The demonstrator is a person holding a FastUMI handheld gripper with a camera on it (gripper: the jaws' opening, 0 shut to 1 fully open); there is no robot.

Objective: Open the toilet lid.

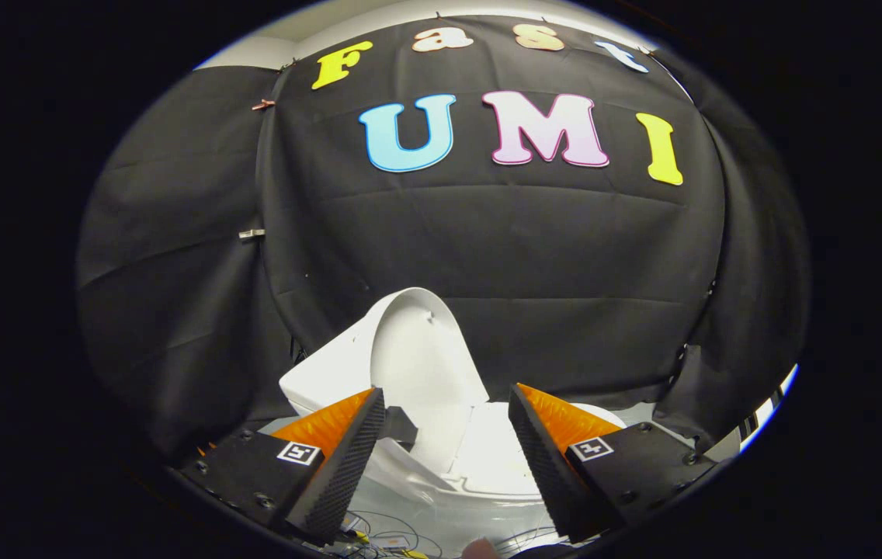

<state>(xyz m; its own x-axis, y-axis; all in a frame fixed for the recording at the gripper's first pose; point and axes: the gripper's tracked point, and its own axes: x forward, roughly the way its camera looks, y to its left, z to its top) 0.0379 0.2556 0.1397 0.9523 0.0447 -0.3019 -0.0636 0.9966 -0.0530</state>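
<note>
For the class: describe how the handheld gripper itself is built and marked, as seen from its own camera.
The gripper has two wedge-shaped fingers with ribbed, textured inner faces. Each sits on a dark block fastened with screws and carries a small square black-and-white marker tag.

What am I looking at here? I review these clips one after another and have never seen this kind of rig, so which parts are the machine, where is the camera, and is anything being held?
There is no robot arm. A person carries a hand-held two-finger tool, and a fisheye camera riding on it looks forward along the fingers, hence the rounded picture. The two wedge shapes at the bottom are its fingers; they stand apart, open, with nothing pressed between them. Just ahead of them and beyond is a white toilet. Its lid is already raised, standing roughly upright behind the bowl, against the booth's black cloth wall. Below the fingers some thin cables lie on the floor. The tool holds nothing right now.
</note>
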